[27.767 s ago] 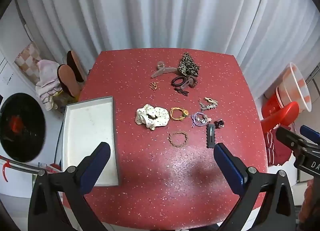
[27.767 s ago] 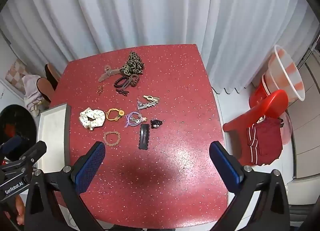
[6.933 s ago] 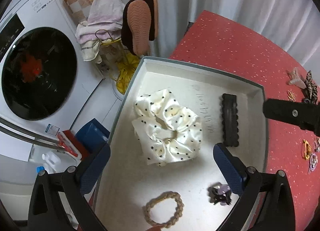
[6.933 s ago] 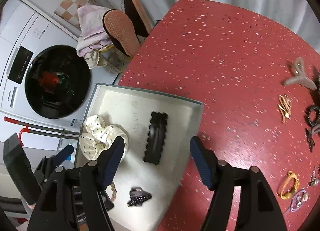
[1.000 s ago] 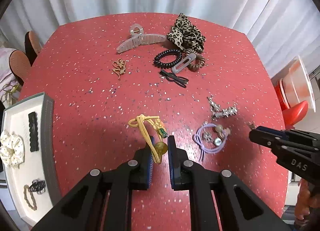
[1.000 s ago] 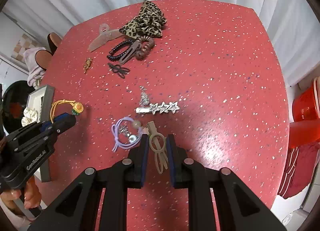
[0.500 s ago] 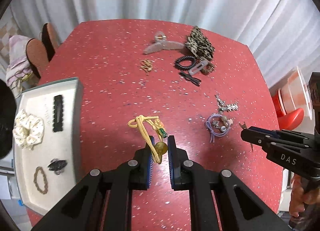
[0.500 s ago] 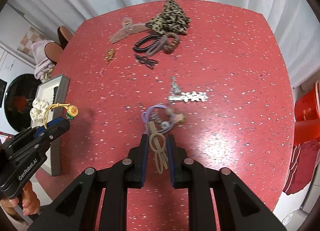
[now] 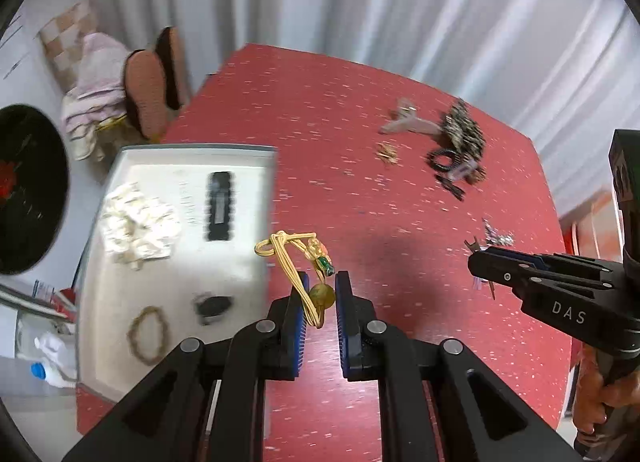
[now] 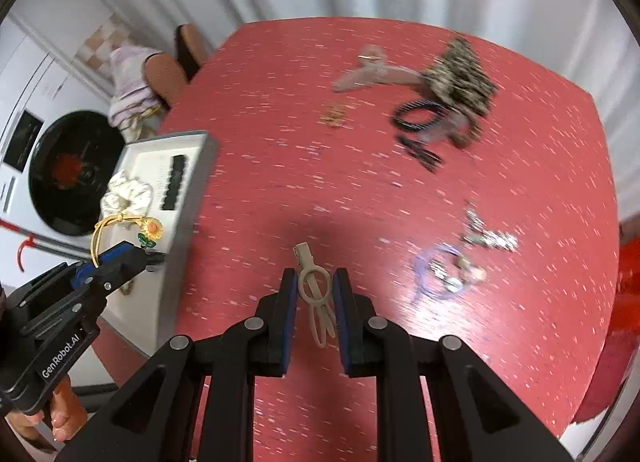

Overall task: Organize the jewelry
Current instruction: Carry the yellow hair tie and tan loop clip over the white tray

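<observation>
the red speckled worktop fills the middle of both views, blurred. the grey-rimmed white tray sits at the worktop's left edge, centre left in the left wrist frame, holding a white scrunchie, a black clip with its long axis running up the frame, a small dark claw clip and a braided tie. the left gripper has its jaws pinching the yellow hair tie just right of the tray's near corner, above the surface; the tie's cord runs up and left from the jaws, its loop toward the tray. the right gripper has its jaws pressed on the beige hair clip at lower centre of the right wrist frame, long axis along the fingers, its hinge end pointing away toward the upper frame. a leopard scrunchie lies upper right, and a purple hair tie centre right.
</observation>
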`<action>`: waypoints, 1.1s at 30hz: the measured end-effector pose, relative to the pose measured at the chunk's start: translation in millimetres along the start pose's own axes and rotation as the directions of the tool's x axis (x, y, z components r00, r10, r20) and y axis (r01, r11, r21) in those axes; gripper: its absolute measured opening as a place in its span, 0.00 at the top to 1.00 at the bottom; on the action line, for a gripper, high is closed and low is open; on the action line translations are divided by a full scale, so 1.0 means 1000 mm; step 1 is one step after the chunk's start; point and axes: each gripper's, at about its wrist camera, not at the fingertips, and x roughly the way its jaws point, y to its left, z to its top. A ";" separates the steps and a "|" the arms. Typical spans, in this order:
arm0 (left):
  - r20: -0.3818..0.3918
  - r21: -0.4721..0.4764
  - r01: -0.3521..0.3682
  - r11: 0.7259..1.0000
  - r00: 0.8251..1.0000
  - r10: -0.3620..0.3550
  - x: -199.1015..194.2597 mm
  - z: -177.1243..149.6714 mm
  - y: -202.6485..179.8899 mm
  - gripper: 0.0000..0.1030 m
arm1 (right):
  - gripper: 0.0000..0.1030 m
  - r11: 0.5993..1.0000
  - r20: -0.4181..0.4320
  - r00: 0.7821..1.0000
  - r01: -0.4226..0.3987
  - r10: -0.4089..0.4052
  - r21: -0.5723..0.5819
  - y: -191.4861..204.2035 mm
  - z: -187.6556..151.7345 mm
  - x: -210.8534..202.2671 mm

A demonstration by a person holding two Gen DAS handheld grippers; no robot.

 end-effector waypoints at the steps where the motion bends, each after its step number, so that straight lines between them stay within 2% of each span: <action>1: 0.003 -0.012 -0.007 1.000 1.000 0.007 -0.003 -0.001 0.008 0.86 | 0.81 1.000 -0.001 1.000 -0.003 0.003 -0.011 0.007 0.002 0.002; 11: 0.007 -0.134 -0.083 0.987 0.996 0.085 -0.016 -0.019 0.087 0.86 | 0.81 0.987 -0.023 0.998 -0.061 0.058 -0.149 0.095 0.022 0.026; 17: -0.007 -0.191 -0.125 0.974 0.992 0.126 -0.013 -0.029 0.122 0.86 | 0.81 0.974 -0.051 0.995 -0.096 0.087 -0.204 0.136 0.029 0.044; 26: -0.060 -0.239 -0.160 0.958 0.987 0.150 0.014 -0.042 0.156 0.86 | 0.81 0.961 -0.103 0.989 -0.129 0.107 -0.243 0.173 0.038 0.079; 33: -0.082 -0.249 -0.170 0.953 0.985 0.154 0.040 -0.039 0.167 0.86 | 0.81 0.958 -0.147 0.983 -0.142 0.108 -0.248 0.185 0.046 0.110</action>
